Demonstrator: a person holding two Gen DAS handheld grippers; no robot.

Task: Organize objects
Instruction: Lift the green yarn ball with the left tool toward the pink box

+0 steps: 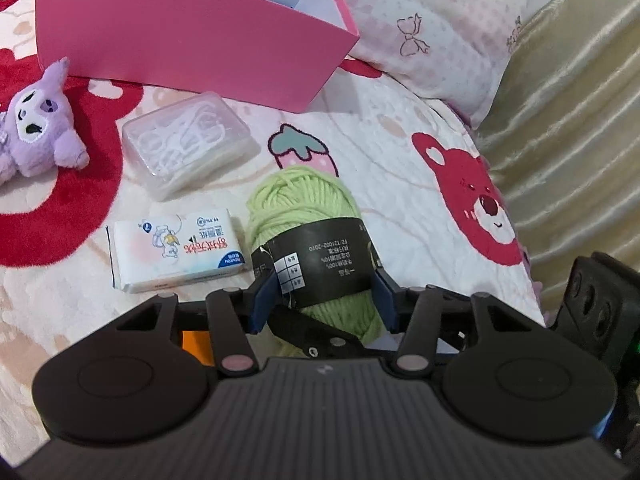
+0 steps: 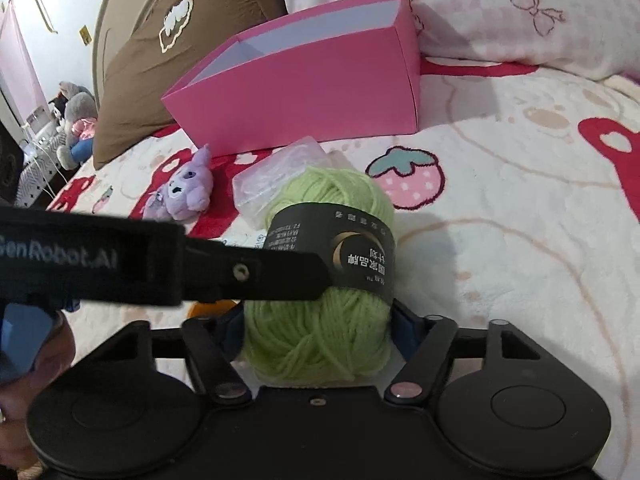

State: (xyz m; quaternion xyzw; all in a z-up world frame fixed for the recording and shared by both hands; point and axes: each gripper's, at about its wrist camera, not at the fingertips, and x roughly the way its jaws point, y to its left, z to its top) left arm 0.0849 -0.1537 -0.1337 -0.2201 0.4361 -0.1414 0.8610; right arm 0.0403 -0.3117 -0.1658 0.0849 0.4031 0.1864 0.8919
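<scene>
A green yarn ball (image 1: 304,200) with a black paper band lies on the blanket. My left gripper (image 1: 324,298) is shut on it, blue pads pressed against the band from both sides. In the right wrist view the same yarn ball (image 2: 328,192) fills the gap of my right gripper (image 2: 318,328), whose fingers touch it left and right. The left gripper's finger (image 2: 280,276) crosses in from the left and meets the band. Behind stands an open pink box (image 1: 180,40) (image 2: 304,92).
A purple plush toy (image 1: 40,120), a clear plastic box of white picks (image 1: 188,140) and a tissue pack (image 1: 176,252) lie left of the yarn. A pink patterned pillow (image 1: 432,32) and a brown pillow (image 2: 160,60) flank the box. A hand (image 2: 24,380) shows at lower left.
</scene>
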